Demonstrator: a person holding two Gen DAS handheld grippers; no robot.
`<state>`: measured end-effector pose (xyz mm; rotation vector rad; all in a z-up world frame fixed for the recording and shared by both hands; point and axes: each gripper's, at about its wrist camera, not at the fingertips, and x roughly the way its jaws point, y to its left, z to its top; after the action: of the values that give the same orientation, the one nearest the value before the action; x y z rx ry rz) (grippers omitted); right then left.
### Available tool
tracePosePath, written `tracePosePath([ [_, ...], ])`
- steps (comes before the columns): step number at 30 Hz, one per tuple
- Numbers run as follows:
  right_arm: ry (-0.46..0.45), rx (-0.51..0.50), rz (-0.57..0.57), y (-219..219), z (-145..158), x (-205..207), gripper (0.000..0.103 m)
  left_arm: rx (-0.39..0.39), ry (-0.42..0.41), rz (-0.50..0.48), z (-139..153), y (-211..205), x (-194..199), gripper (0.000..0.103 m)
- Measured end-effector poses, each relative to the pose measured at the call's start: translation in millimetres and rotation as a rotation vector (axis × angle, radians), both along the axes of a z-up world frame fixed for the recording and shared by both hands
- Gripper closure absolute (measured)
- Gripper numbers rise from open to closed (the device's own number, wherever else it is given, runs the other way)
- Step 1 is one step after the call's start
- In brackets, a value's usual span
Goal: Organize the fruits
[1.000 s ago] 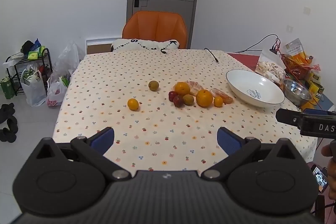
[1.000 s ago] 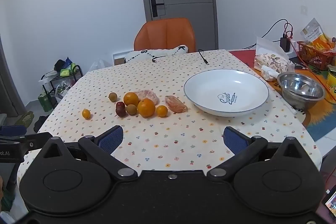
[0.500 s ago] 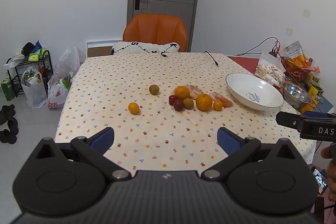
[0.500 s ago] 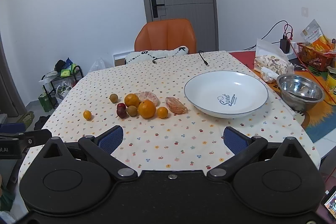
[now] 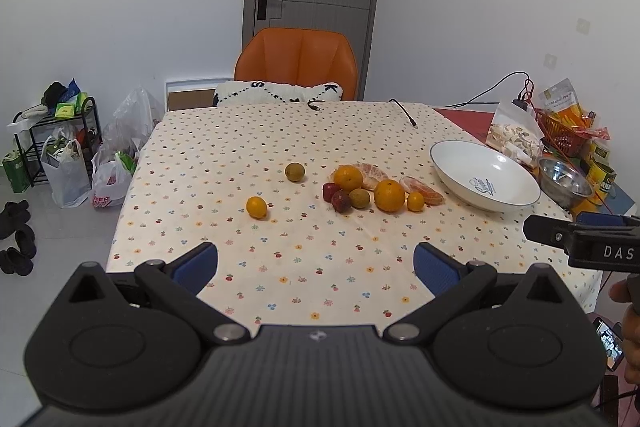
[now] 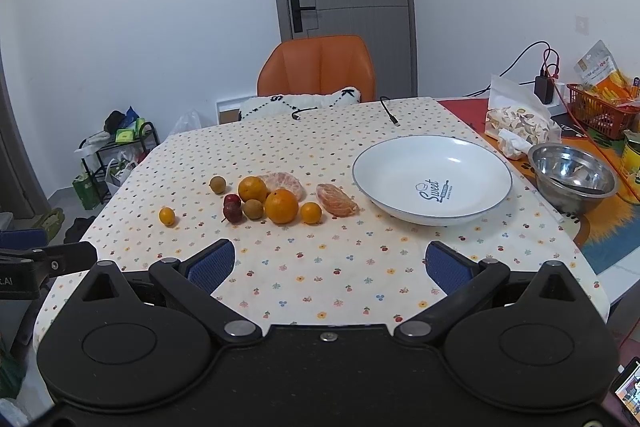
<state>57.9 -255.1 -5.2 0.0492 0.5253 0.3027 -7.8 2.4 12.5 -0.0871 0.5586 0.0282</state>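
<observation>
Fruit lies mid-table on a flowered cloth: two oranges [image 6: 281,205], peeled citrus pieces [image 6: 336,200], dark red fruits [image 6: 233,212], brownish-green fruits [image 6: 253,208] and small yellow-orange ones [image 6: 167,216]. One small orange fruit [image 5: 256,207] and one greenish fruit [image 5: 295,171] sit apart to the left. An empty white plate [image 6: 432,179] stands right of the cluster. My left gripper [image 5: 316,263] and right gripper [image 6: 330,265] both hover open over the table's near edge, well short of the fruit, with nothing between their fingers.
A steel bowl [image 6: 573,179], snack bags [image 6: 520,119], a red basket [image 6: 600,107] and cables crowd the right side. An orange chair [image 6: 316,67] with a cushion stands behind the table. A rack and bags [image 5: 68,163] sit on the floor at left.
Both grippers have drawn back and up slightly from the table, so the fruit and plate look a little smaller. Nothing on the table has moved.
</observation>
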Motion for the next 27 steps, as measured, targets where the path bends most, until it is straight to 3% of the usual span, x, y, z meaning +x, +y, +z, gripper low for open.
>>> tracePosePath([
  [27, 0.003, -0.013, 0.012, 2.3, 0.3, -0.7, 0.000, -0.003, -0.003, 0.004, 1.6, 3.8, -3.3, 0.000],
])
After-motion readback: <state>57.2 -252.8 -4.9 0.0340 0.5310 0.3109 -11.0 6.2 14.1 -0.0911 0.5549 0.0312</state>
